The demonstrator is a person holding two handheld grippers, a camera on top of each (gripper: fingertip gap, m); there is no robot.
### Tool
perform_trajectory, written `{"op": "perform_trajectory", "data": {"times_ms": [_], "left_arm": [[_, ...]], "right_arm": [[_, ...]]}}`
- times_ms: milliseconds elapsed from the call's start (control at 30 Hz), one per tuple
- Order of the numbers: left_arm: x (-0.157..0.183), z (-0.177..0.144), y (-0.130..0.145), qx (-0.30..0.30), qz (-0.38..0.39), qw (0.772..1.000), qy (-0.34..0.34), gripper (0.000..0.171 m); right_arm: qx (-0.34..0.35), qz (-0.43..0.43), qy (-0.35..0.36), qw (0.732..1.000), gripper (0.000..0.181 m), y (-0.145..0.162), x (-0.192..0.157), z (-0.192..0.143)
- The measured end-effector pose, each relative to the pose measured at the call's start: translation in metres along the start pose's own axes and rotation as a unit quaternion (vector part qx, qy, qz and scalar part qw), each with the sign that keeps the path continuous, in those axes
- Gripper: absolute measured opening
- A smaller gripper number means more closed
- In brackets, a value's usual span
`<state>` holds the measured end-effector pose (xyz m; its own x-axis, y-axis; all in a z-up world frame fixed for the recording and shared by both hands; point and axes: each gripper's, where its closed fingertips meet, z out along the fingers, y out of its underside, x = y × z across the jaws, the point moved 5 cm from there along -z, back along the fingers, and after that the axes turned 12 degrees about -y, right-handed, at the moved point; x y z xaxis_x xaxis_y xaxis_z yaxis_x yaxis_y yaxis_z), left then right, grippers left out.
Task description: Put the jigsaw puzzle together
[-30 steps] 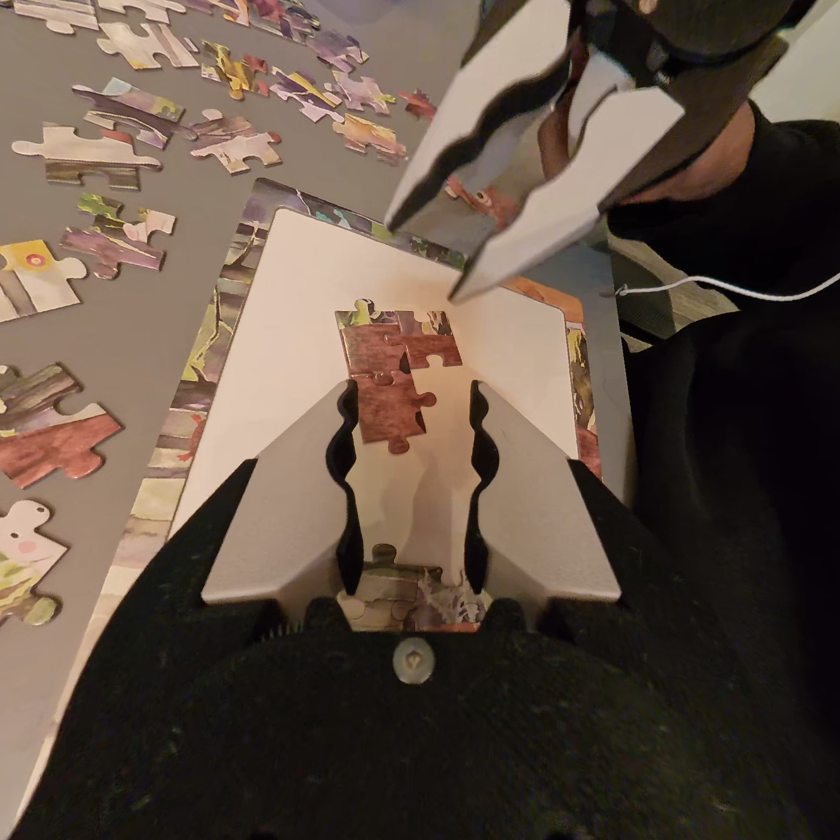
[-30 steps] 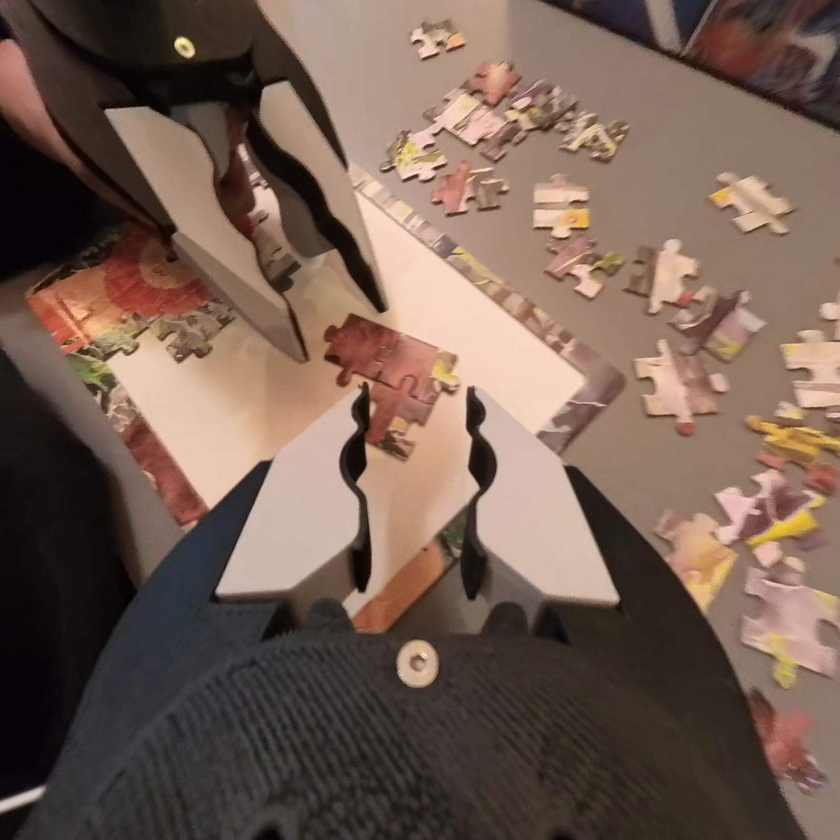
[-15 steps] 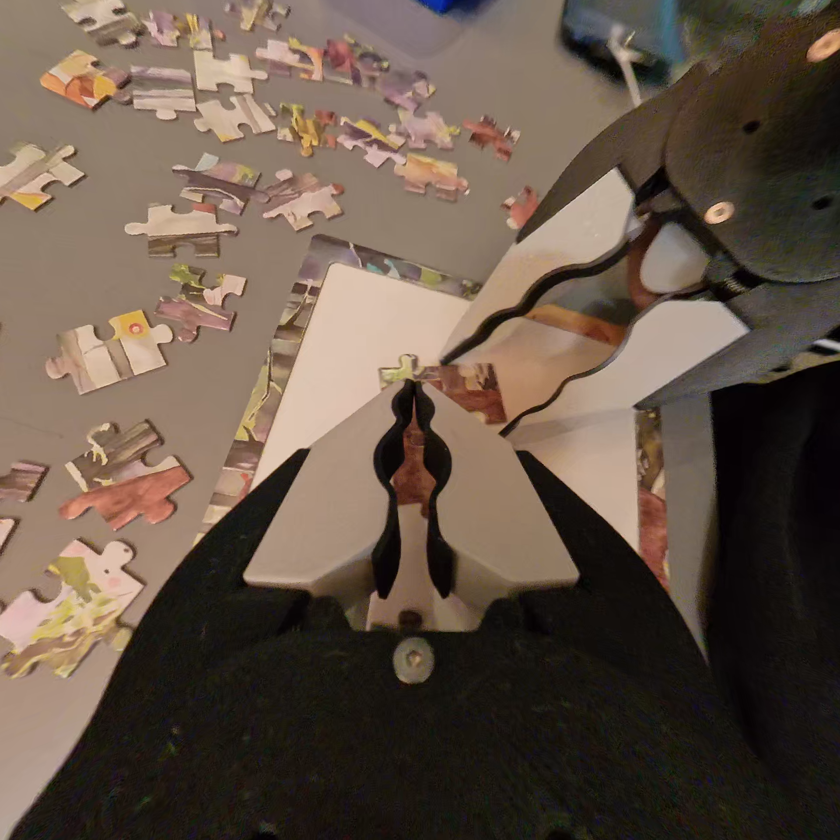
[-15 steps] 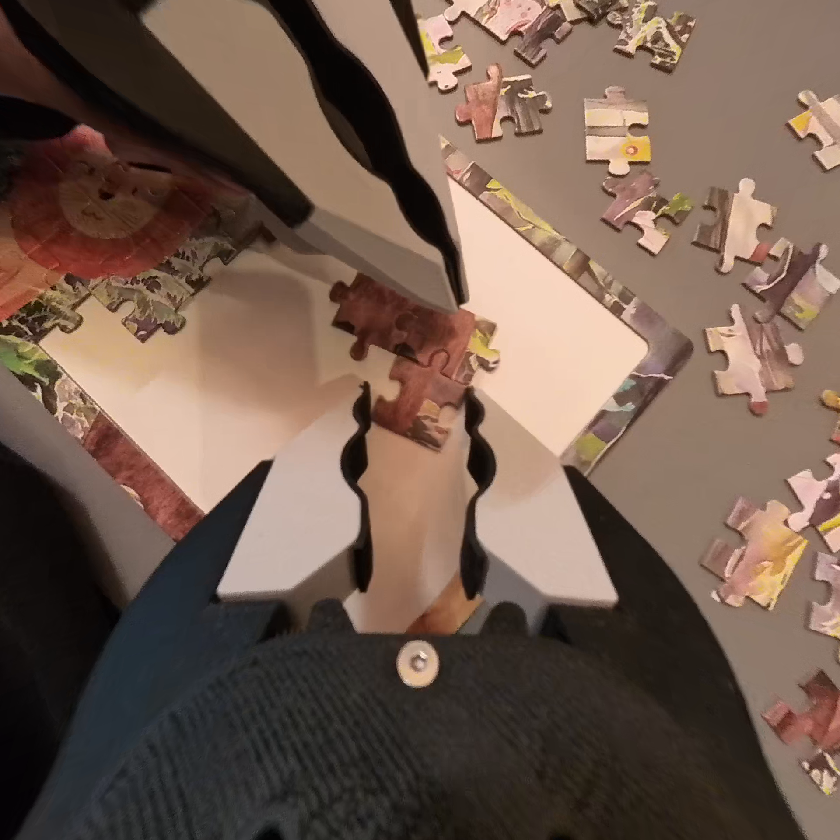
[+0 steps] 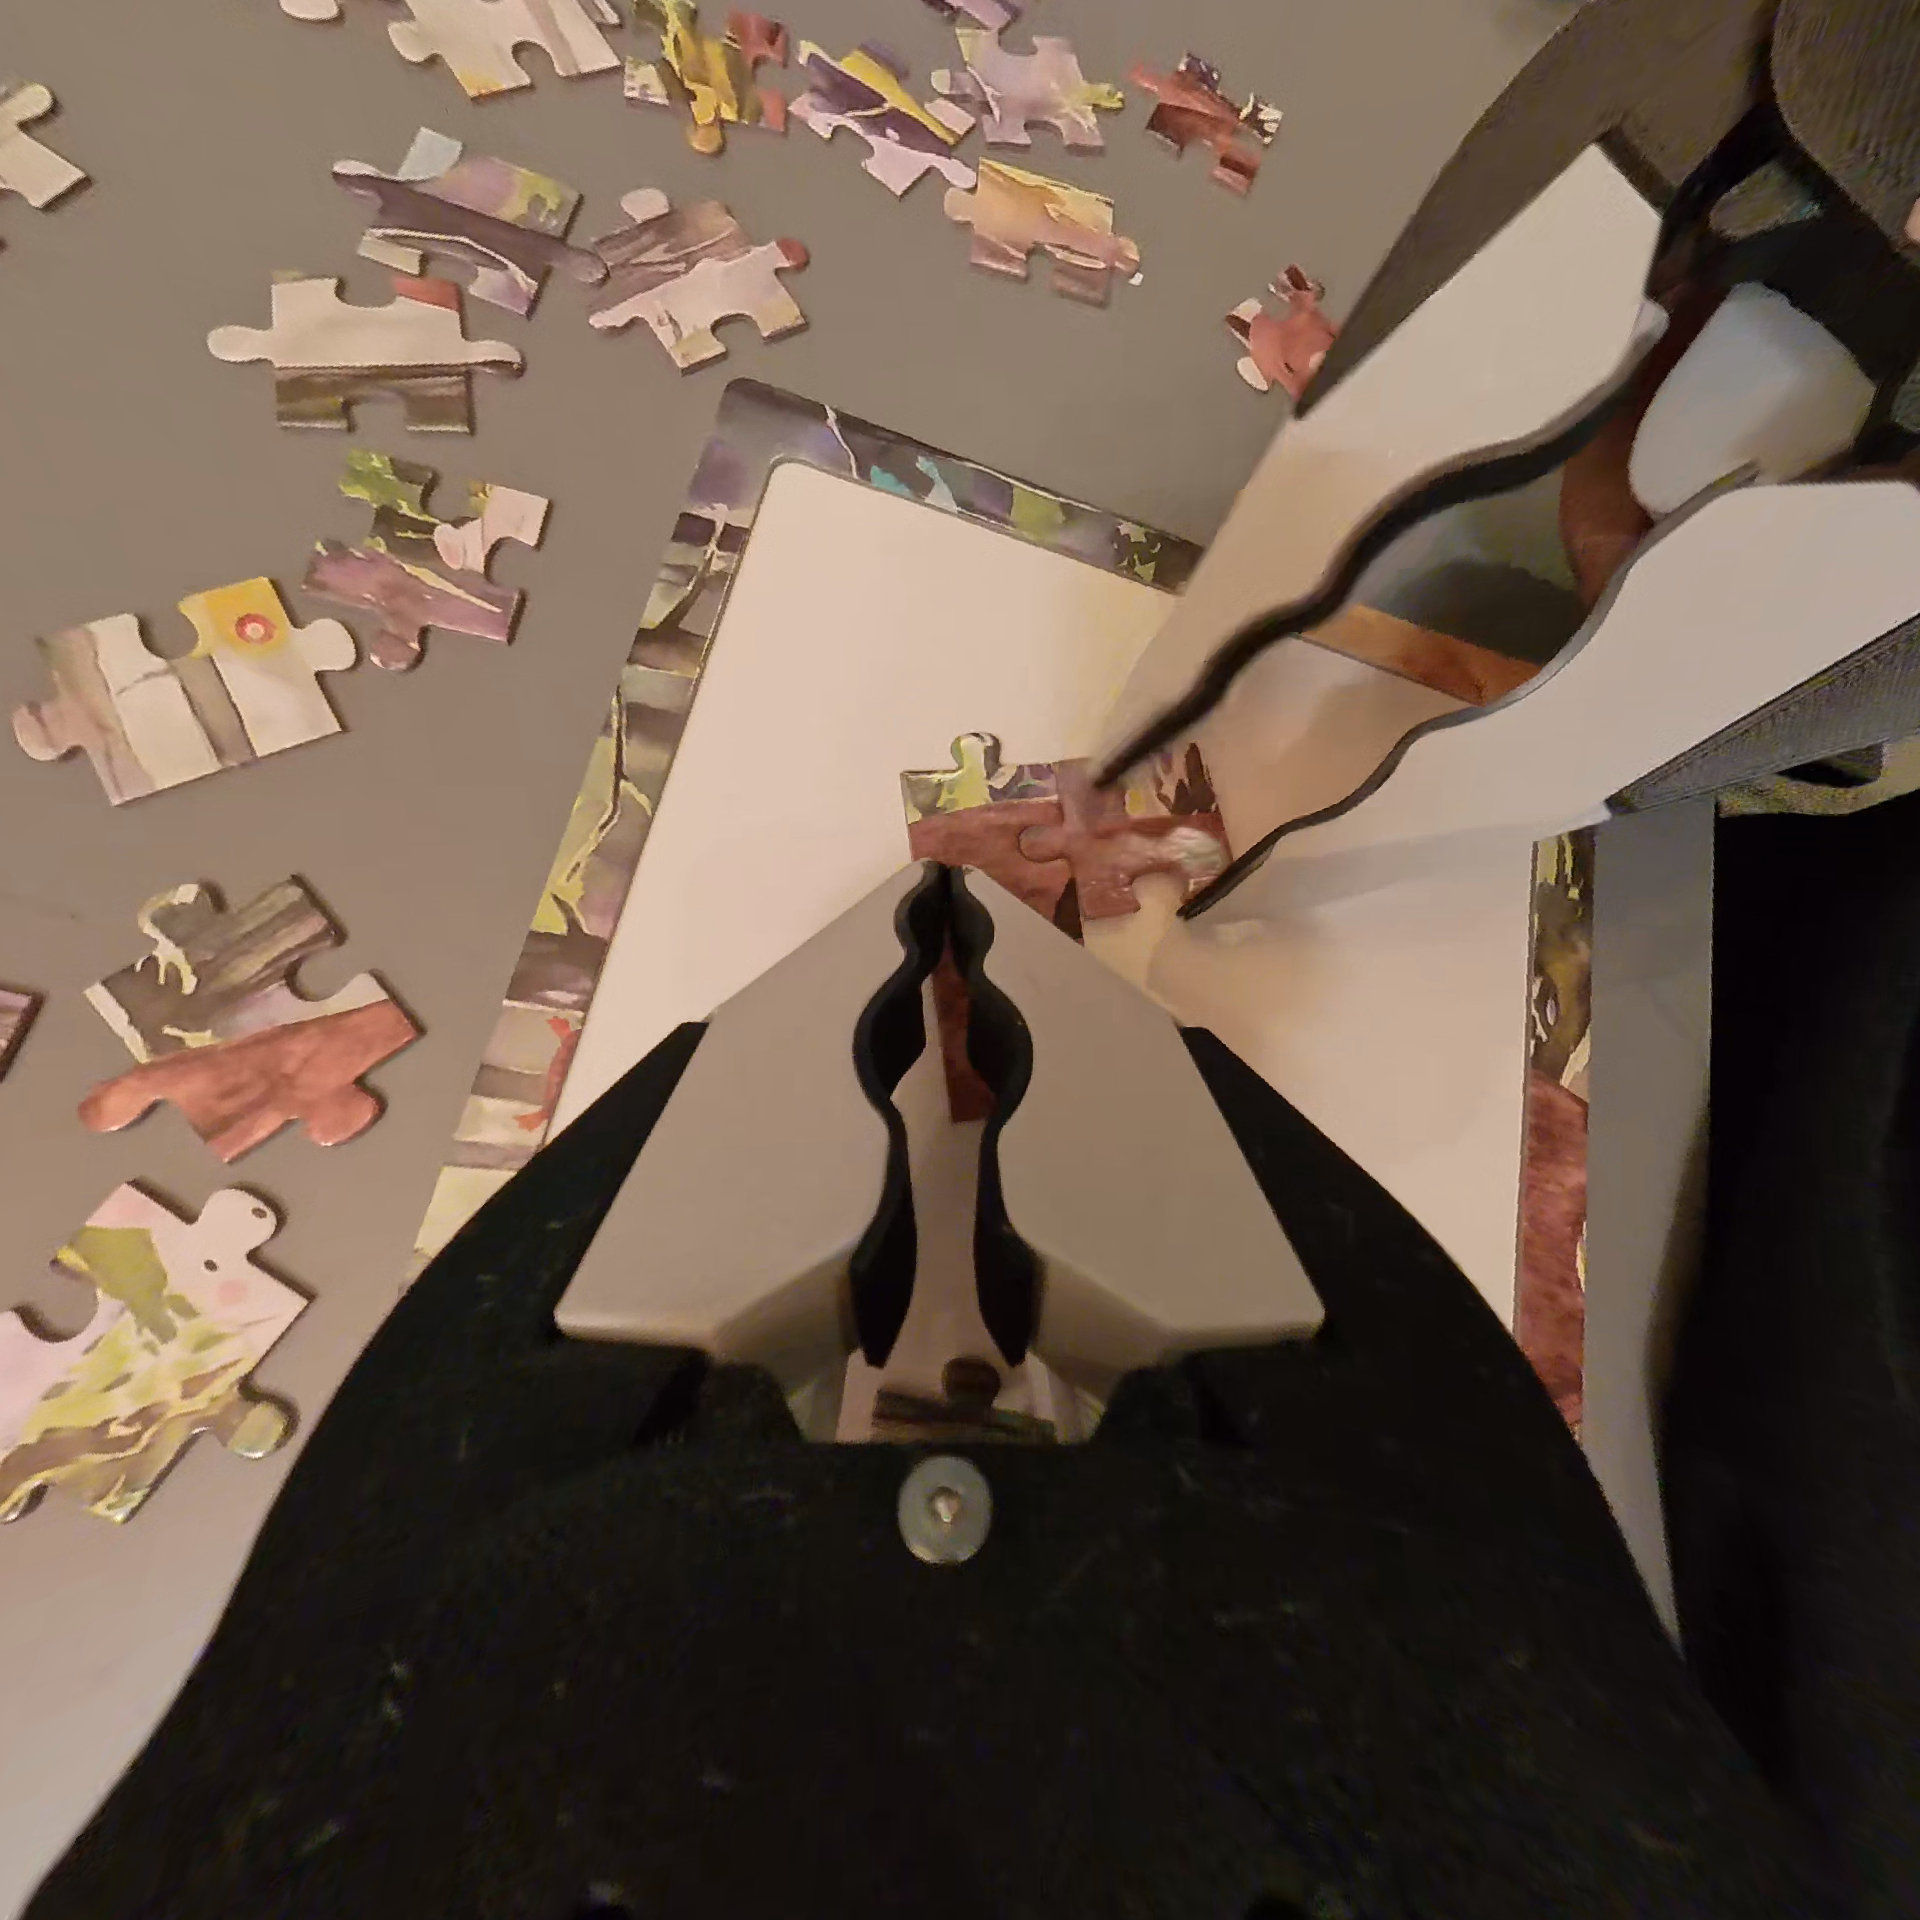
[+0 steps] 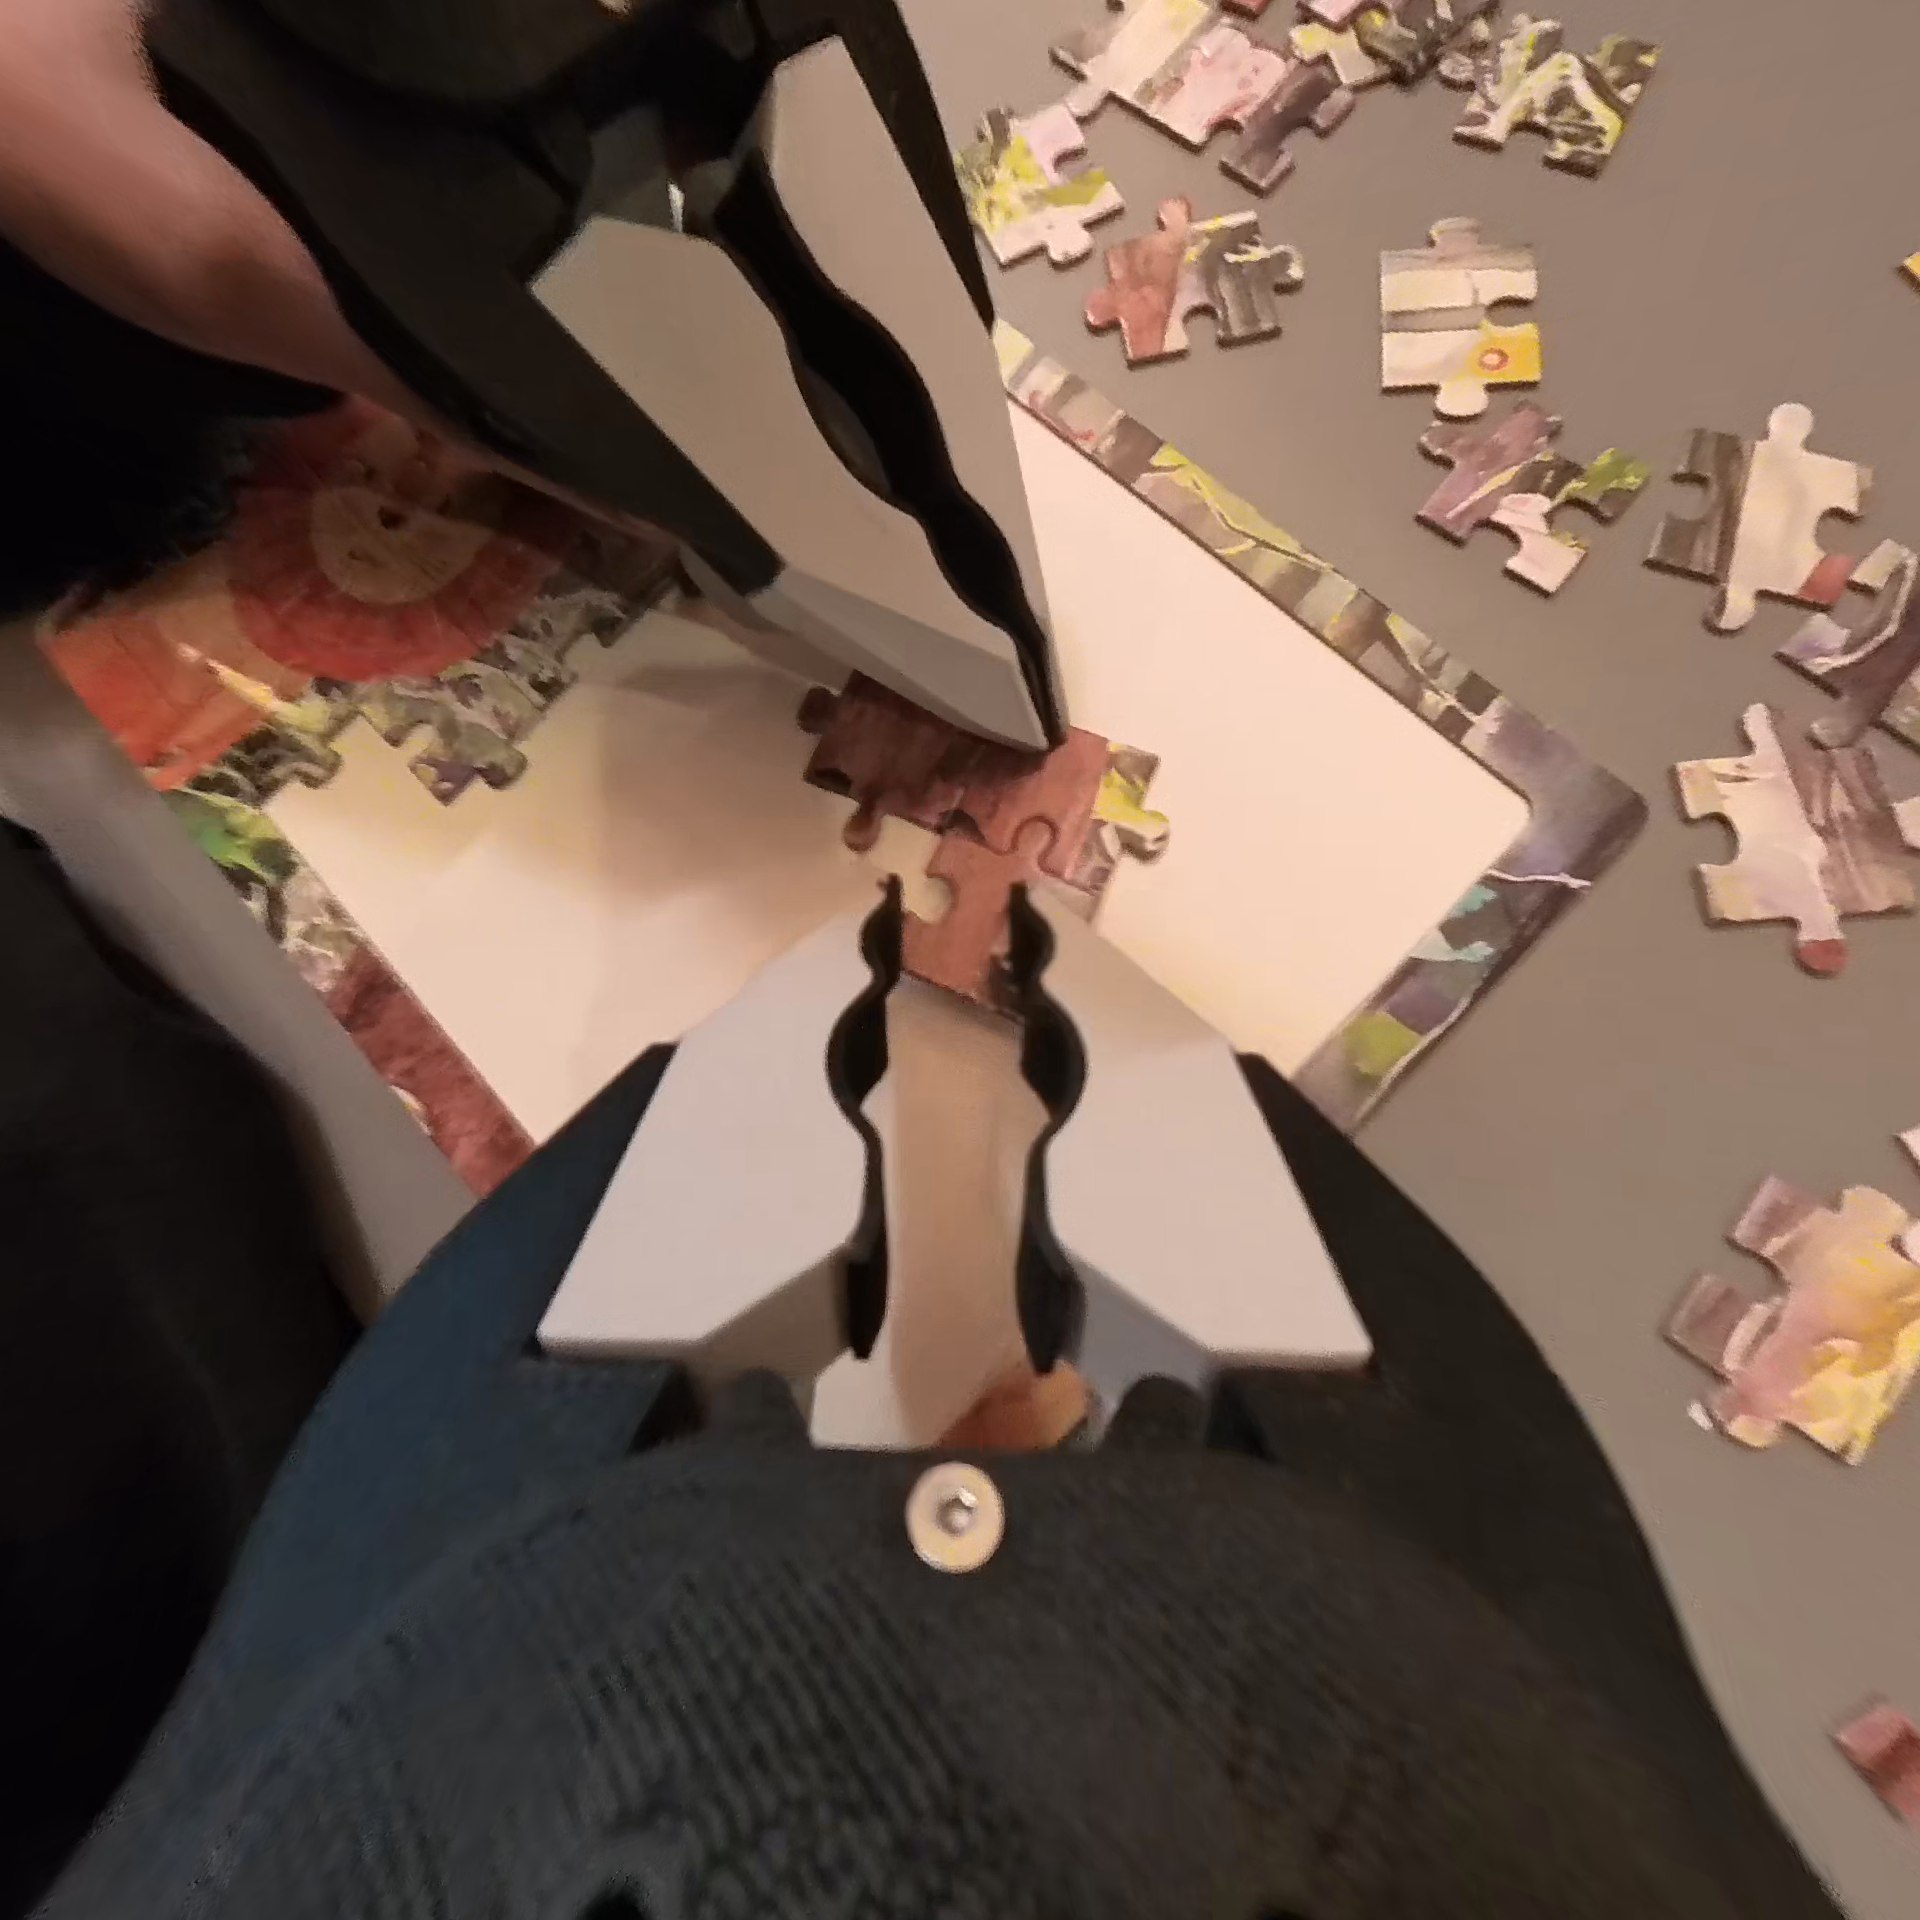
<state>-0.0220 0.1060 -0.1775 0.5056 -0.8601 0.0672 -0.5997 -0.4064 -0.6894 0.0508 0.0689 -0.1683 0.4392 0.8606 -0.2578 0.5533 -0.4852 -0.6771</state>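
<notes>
Pressing down at mid-frame of the left wrist view, the left claw (image 5: 943,878) is seen clenched, its fingertips closed together and set against the near edge of a small cluster of joined brown puzzle pieces (image 5: 1060,836). Whether an edge of the cluster is pinched between the tips cannot be told. The cluster is laid on the bare white inside of the puzzle tray (image 5: 883,623), whose painted border runs along the frame's left and upper sides. From the upper right of that view the right claw (image 5: 1143,842) is reached in, released, with one fingertip touching the top of the cluster and the other resting just beside its right edge.

In the right wrist view the right claw (image 6: 951,894) is shown at centre with its fingers parted on either side of the lowest brown piece of the cluster (image 6: 997,821). The left claw (image 6: 1044,727) is brought down from the upper left, its closed tip planted on the cluster. An assembled patch of the picture (image 6: 343,603), red and green, is seen filling the tray's corner at the left of the frame.

Loose pieces (image 5: 343,353) are scattered over the grey table (image 5: 156,499) across the upper left of the left wrist view, and along the right side of the right wrist view (image 6: 1787,831).
</notes>
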Motion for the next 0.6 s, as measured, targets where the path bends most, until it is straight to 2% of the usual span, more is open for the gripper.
{"op": "perform_trajectory", "data": {"times_ms": [67,267,400,500,600], "left_arm": [[0.0,0.0,0.0,0.001,-0.001,1.0,0.001,0.0],[0.0004,-0.0001,0.0002,0.003,0.004,1.0,-0.004,0.0],[0.0,-0.0001,0.0001,0.003,-0.002,1.0,-0.001,0.0],[0.0002,-0.0001,0.0002,0.004,-0.001,1.0,-0.003,0.0],[0.0002,-0.0001,0.0002,0.005,0.0,1.0,-0.003,0.0]], "right_arm": [[0.016,0.007,-0.011,1.0,0.015,-0.003,-0.0017,-0.002],[-0.011,0.002,0.027,1.0,0.03,0.0038,0.008,-0.0035],[-0.016,0.006,0.019,1.0,0.047,0.0024,0.0001,0.0004],[-0.031,-0.011,0.053,0.998,0.045,0.0051,0.0035,0.0022],[-0.03,-0.01,0.052,0.998,0.04,0.0052,0.0042,0.002]]}}
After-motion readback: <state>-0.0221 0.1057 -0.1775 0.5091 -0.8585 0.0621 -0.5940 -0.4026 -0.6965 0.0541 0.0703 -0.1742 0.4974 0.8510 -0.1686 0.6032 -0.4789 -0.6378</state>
